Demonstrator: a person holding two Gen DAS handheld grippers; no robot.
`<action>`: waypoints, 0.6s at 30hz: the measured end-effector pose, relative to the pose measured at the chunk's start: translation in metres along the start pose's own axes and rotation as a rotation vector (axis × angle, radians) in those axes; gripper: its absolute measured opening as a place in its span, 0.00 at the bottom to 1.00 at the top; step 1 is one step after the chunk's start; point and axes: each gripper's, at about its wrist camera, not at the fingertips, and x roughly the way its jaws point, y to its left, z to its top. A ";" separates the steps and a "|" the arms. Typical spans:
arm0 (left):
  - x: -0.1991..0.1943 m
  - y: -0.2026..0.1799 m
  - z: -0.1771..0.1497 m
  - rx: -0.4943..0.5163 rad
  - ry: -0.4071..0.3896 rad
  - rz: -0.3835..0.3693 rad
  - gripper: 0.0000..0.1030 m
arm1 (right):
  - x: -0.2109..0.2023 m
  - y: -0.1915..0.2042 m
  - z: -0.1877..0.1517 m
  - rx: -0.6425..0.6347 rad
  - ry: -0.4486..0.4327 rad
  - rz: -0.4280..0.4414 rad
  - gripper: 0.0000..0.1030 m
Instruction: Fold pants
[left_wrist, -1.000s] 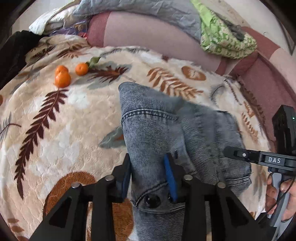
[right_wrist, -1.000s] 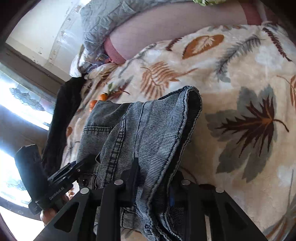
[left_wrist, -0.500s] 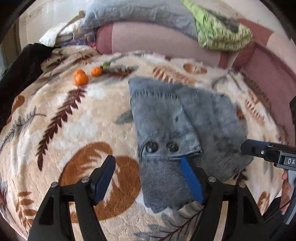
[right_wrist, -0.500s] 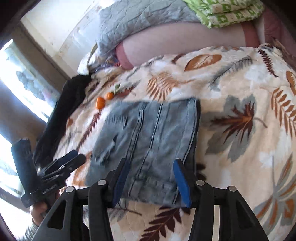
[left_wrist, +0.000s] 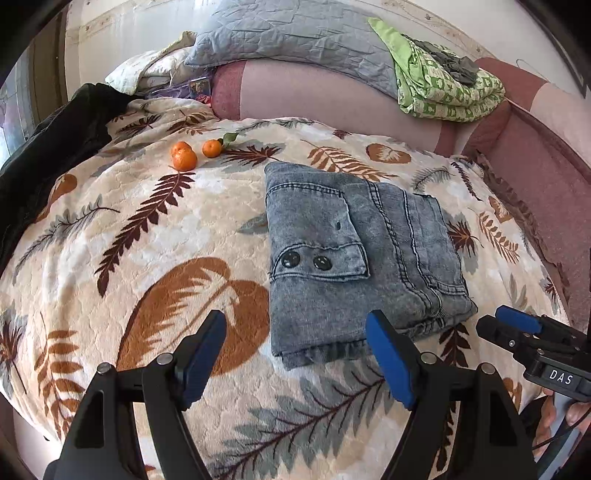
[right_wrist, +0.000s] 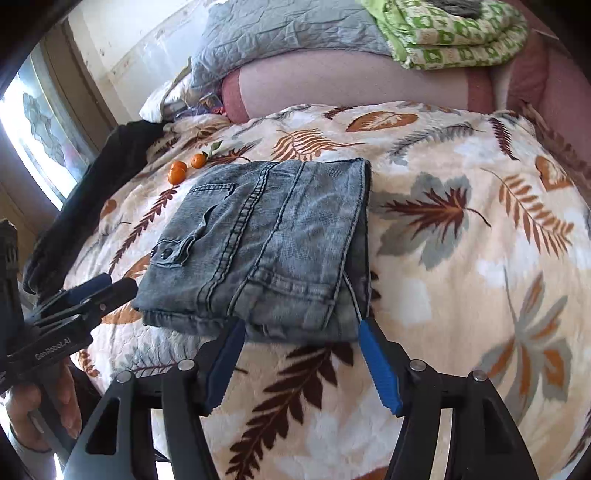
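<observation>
The grey denim pants (left_wrist: 354, 254) lie folded in a compact stack on the leaf-print blanket (left_wrist: 147, 258). Left gripper (left_wrist: 295, 354) hovers just short of the near edge, jaws spread wide, gripping nothing. Right gripper (right_wrist: 299, 354) likewise: splayed apart, empty.

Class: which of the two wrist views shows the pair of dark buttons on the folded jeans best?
The left wrist view: the two buttons face the camera, large and distinct. In the right wrist view they appear small and oblique at the jeans' left edge.
</observation>
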 end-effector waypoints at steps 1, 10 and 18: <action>-0.002 -0.001 -0.004 -0.004 0.004 0.003 0.76 | -0.004 -0.001 -0.006 0.012 -0.012 0.002 0.67; -0.032 -0.015 -0.026 -0.017 -0.054 0.041 0.76 | -0.038 0.011 -0.035 -0.052 -0.183 -0.042 0.78; -0.062 -0.047 -0.046 0.048 -0.194 0.134 0.79 | -0.036 0.040 -0.052 -0.243 -0.223 -0.120 1.00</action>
